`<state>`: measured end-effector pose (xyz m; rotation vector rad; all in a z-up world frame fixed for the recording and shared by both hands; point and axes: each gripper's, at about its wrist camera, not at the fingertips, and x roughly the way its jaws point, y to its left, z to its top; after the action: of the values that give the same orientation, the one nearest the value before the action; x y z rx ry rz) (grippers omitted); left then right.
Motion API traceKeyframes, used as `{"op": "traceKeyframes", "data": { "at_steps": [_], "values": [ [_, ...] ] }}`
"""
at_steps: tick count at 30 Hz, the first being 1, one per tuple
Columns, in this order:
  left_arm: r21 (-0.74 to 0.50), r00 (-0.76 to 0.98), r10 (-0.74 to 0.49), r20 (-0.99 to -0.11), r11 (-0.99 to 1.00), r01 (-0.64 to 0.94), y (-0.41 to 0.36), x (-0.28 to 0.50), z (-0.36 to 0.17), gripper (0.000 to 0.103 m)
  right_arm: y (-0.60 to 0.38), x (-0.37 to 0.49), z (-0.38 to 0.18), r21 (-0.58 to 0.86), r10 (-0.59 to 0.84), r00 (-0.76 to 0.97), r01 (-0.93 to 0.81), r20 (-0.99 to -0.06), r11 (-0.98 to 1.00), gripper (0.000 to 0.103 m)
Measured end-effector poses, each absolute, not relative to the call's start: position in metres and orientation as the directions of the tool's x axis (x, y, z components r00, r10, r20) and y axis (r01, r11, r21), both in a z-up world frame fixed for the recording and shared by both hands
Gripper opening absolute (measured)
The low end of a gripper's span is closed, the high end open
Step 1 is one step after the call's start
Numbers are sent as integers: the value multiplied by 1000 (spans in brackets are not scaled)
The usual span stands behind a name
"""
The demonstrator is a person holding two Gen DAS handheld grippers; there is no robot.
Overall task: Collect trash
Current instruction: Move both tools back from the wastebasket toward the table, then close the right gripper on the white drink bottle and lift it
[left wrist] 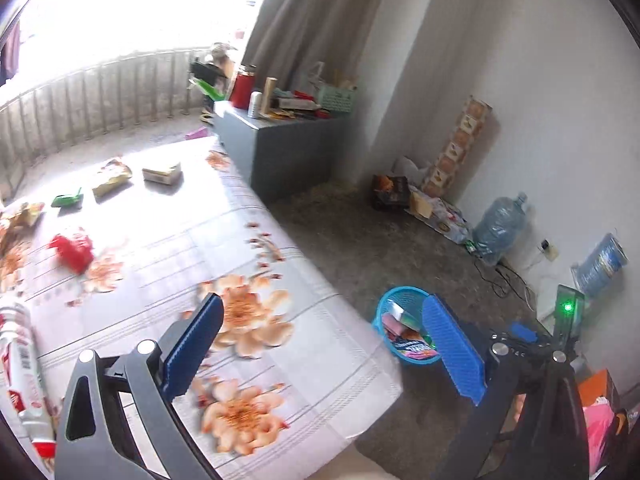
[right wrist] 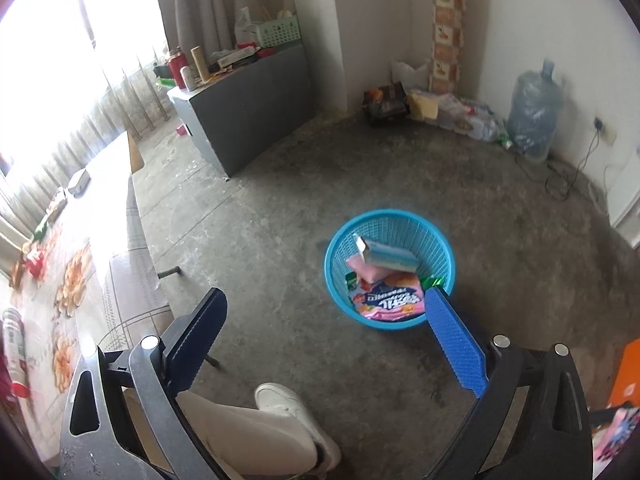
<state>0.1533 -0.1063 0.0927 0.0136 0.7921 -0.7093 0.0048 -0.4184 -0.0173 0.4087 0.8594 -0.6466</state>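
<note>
Bare concrete floor (right wrist: pixel 280 208) fills the middle of the room, with a flower-printed table (left wrist: pixel 248 240) on one side and a blue mesh basket (right wrist: pixel 440 240) standing on the floor just off the table's corner. Inside the basket lie a small pale-blue carton (right wrist: pixel 390 257), a pink packet (right wrist: pixel 366 271) and a pink snack bag (right wrist: pixel 388 302), so part of the collecting looks done.

More trash waits on the tabletop: a red wrapper (left wrist: pixel 74 250), a green packet (left wrist: pixel 67 200), a yellow snack bag (left wrist: pixel 112 178), a small cardboard box (left wrist: pixel 162 172) and a white-and-red tube (left wrist: pixel 24 368) near the edge.

Both tools are empty. The right gripper (right wrist: pixel 324 324) points steeply down at the floor beside the basket, its jaws spread as wide as they go with nothing between them; a leg in pale trousers and a white shoe (right wrist: pixel 286 404) show below it. The left gripper (left wrist: pixel 320 340) slants down over the table's near corner, its jaws also wide apart and holding nothing.

My reading is that one drop into the basket is finished and the step in hand is the return to the table. The next move calls for lowering one open tool around a piece, perhaps the tube or the red wrapper, closing on it firmly, then carrying it over the basket rim
</note>
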Motion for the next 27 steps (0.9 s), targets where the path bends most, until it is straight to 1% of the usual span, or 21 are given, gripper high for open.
{"op": "traceKeyframes", "data": {
  "at_steps": [2,5,6,8,9,12,15,17,19,23,26,27],
  "values": [
    [-229,560,-525,-642,827,513,-61,155,96,98,-400,16,-4,8,-399,500,630,-769,776,95],
    [-231,650,-424,-631,902,364,9,151,97,98,-368,41,12,-57,-404,549,541,-732,839,95],
    [-231,674,-388,-629,921,314,31,150,97,97,-356,50,18,-56,-384,578,503,-720,862,95],
    [-230,716,-311,-625,950,213,74,146,95,98,-331,67,28,-13,-304,654,410,-692,912,95],
    [-229,732,-273,-624,960,162,93,143,93,97,-318,76,35,25,-240,696,348,-676,937,95],
    [-218,756,-163,-634,975,28,144,136,83,97,-276,108,49,180,16,755,135,-656,974,95],
    [-213,753,-75,-653,973,-87,182,127,73,97,-225,148,54,360,269,697,-16,-664,933,95],
    [-229,752,-50,-658,964,-136,204,121,67,97,-182,176,51,470,417,615,-84,-669,879,95],
    [-238,746,-27,-665,955,-177,222,117,62,97,-137,204,40,550,533,510,-134,-675,824,95],
    [-247,734,-6,-679,943,-221,245,110,55,97,-53,251,17,616,630,340,-165,-698,771,95],
    [-261,730,-12,-683,938,-229,253,107,53,97,-6,278,4,569,597,280,-181,-752,802,90],
    [-262,729,-13,-685,938,-229,256,107,52,97,3,286,-3,566,592,260,-174,-762,806,87]
  ]
}}
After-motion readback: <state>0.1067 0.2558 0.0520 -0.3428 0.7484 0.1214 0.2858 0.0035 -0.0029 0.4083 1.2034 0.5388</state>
